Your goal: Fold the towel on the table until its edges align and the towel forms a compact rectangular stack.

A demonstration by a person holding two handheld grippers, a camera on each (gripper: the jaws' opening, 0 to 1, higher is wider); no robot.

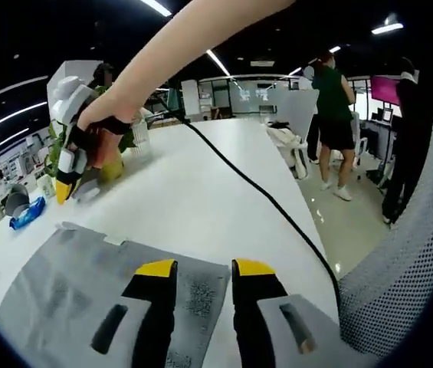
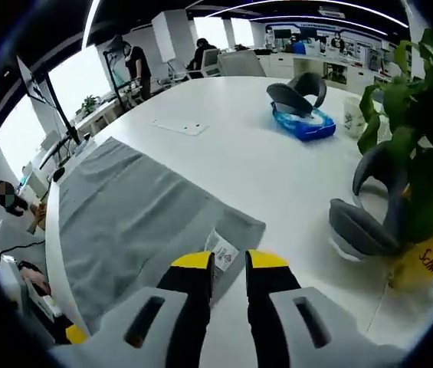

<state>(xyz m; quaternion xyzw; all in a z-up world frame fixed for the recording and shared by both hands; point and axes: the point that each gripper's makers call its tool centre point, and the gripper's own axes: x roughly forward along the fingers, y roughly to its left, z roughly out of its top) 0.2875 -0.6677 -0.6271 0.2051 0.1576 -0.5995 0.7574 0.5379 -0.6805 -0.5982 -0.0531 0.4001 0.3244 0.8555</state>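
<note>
— Office ceiling strips run overhead, and below them sits a long white worktop (image 1: 224, 192). Where does the towel lie?

— Take the grey towel (image 2: 132, 222) as the mark. It is spread flat at the near end of the worktop, one corner with a white label just ahead of the right hand-held gripper (image 2: 230, 264).

— How do that gripper's jaws stand?

— Slightly apart, with nothing between them, poised above the labelled corner; I cannot tell whether they touch the cloth.

— And the other one?

— In the left gripper view the left hand-held gripper (image 1: 205, 270) is over the towel's edge, jaws also parted and empty.

— What else is near the towel?

— A black cable (image 1: 262, 192) crosses the worktop beyond it. Farther past it are a potted plant (image 2: 419, 153), grey headphones (image 2: 365, 222) and a blue packet (image 2: 304, 123). A mesh chair (image 1: 400, 268) stands beside the worktop, and people stand well beyond the towel.
</note>
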